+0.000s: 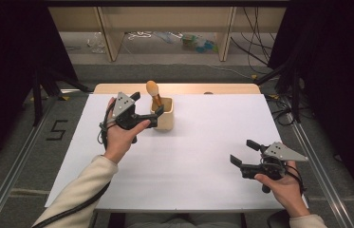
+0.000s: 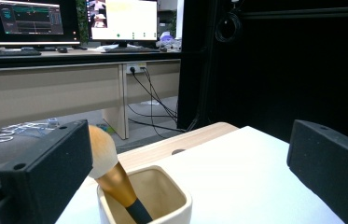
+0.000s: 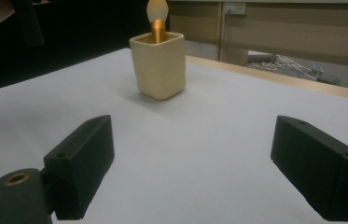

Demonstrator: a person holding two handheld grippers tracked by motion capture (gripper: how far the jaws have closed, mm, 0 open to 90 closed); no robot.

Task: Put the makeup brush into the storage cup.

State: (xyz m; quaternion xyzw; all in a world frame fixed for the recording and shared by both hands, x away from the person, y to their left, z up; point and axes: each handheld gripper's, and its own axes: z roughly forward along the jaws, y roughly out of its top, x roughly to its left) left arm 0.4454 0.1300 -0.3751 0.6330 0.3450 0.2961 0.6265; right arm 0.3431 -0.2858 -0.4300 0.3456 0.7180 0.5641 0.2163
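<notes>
- A cream square cup [image 1: 165,118] stands on the white table surface [image 1: 203,156], close to its far edge and somewhat left of the middle of that edge.
- A makeup brush [image 1: 154,95] stands in the cup, handle down, with its gold ferrule and pale orange bristle head rising above the rim and leaning toward the far-left side.
- In the left gripper view the brush [image 2: 111,175] leans against the cup's [image 2: 171,205] left inner wall; its dark handle goes down inside.
- The left gripper [image 1: 154,116] is held just beside the cup's left wall, its tips at the height of the rim.
- Its jaws stand wide apart with nothing between them; in its own view the left gripper [image 2: 188,175] looks over the cup, with the brush head close to the left-hand jaw. Whether that jaw touches the bristles cannot be told.
- The right gripper [image 1: 245,153] hovers near the surface's near-right corner, well apart from the cup, pointing left and toward the far edge.
- The right gripper [image 3: 190,172] has its jaws wide and empty; beyond them the cup [image 3: 159,65] and the brush [image 3: 157,18] stand upright.
- Each gripper is held in a hand with a cream sleeve.
</notes>
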